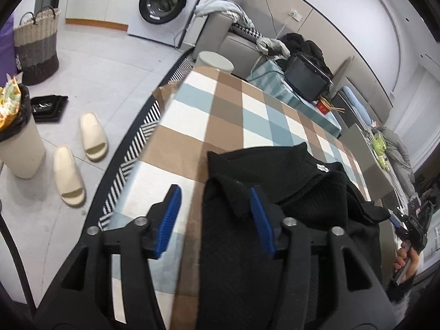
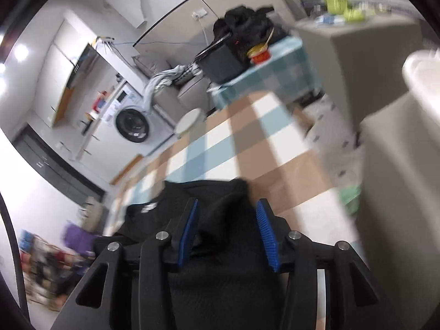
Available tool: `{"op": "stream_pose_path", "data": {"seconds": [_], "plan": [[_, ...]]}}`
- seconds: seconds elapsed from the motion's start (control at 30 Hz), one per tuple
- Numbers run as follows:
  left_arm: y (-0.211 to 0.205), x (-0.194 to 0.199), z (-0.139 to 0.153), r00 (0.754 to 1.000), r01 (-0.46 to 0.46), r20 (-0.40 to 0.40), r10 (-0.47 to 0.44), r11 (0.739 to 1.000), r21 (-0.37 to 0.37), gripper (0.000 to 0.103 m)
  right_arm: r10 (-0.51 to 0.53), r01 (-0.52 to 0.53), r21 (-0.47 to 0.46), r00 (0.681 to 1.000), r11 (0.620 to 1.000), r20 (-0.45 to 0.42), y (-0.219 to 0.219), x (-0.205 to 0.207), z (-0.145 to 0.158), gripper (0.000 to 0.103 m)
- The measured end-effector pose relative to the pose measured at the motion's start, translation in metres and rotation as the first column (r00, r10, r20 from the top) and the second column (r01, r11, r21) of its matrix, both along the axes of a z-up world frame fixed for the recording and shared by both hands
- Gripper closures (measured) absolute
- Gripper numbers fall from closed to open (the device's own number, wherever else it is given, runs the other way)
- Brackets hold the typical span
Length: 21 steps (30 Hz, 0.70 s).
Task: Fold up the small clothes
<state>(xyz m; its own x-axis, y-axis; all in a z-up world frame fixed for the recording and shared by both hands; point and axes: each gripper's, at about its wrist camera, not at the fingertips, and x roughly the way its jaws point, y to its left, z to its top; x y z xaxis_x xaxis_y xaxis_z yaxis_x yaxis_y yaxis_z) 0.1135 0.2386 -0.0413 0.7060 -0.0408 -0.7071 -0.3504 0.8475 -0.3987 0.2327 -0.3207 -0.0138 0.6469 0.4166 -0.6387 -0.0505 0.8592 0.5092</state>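
Observation:
A black knitted garment (image 1: 275,247) with a collar and a small white label (image 1: 321,167) lies partly folded on the checked tablecloth (image 1: 220,121). My left gripper (image 1: 214,192) is open over the garment's left edge. Its right blue pad (image 1: 261,220) is over the cloth's collar flap and its left pad is over bare tablecloth. In the blurred right wrist view, my right gripper (image 2: 228,202) is open with the same black garment (image 2: 220,288) lying beneath and between its pads, not pinched. The right gripper (image 1: 412,220) also shows at the far right, held by a hand.
The table's left edge drops to a striped rug (image 1: 137,148) and tiled floor with two cream slippers (image 1: 93,134), a full waste bin (image 1: 16,137) and a woven basket (image 1: 37,44). Beyond are a washing machine (image 1: 165,2), a round stool (image 1: 214,60), a sofa and a cluttered side table (image 1: 302,82).

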Motion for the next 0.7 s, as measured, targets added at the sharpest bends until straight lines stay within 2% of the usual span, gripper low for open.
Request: {"op": "stream_pose_path", "data": {"seconds": [0.13, 0.23, 0.3, 0.37, 0.47, 0.57, 0.67, 0.7], "plan": [[0.008, -0.008, 0.001, 1.000, -0.021, -0.019, 0.021, 1.000, 0.016, 0.047, 0.073, -0.075, -0.121, 0.997, 0.990, -0.027, 0.006, 0.005, -0.003, 0.058], [0.012, -0.014, -0.003, 0.999, -0.036, -0.036, 0.037, 0.999, 0.025, 0.047, 0.144, -0.152, -0.298, 0.988, 0.942, -0.050, 0.017, 0.002, -0.011, 0.058], [0.012, -0.018, -0.004, 0.998, -0.031, -0.044, 0.033, 0.999, 0.040, 0.047, 0.178, -0.186, -0.351, 0.982, 0.917, -0.057, 0.020, -0.003, -0.017, 0.057], [0.010, -0.017, -0.006, 0.998, -0.023, -0.050, 0.026, 0.998, 0.053, 0.047, 0.215, -0.227, -0.402, 0.974, 0.887, -0.074, 0.025, -0.005, -0.023, 0.051], [0.006, -0.014, -0.009, 0.998, -0.016, -0.058, 0.019, 0.999, 0.047, 0.047, 0.251, -0.262, -0.436, 0.964, 0.861, -0.083, 0.032, -0.004, -0.030, 0.050], [-0.001, -0.005, -0.010, 0.998, 0.003, -0.055, -0.001, 0.999, 0.046, 0.047, 0.237, -0.244, -0.459, 0.969, 0.854, -0.073, 0.041, 0.004, -0.033, 0.050], [-0.009, 0.005, -0.014, 0.998, 0.019, -0.064, -0.017, 0.999, 0.041, 0.047, 0.194, -0.189, -0.411, 0.980, 0.892, -0.030, 0.050, 0.020, -0.031, 0.050], [-0.012, 0.008, -0.014, 0.997, 0.024, -0.068, -0.022, 0.999, 0.040, 0.047, 0.146, -0.148, -0.381, 0.989, 0.913, -0.033, 0.050, 0.028, -0.031, 0.050]]}}
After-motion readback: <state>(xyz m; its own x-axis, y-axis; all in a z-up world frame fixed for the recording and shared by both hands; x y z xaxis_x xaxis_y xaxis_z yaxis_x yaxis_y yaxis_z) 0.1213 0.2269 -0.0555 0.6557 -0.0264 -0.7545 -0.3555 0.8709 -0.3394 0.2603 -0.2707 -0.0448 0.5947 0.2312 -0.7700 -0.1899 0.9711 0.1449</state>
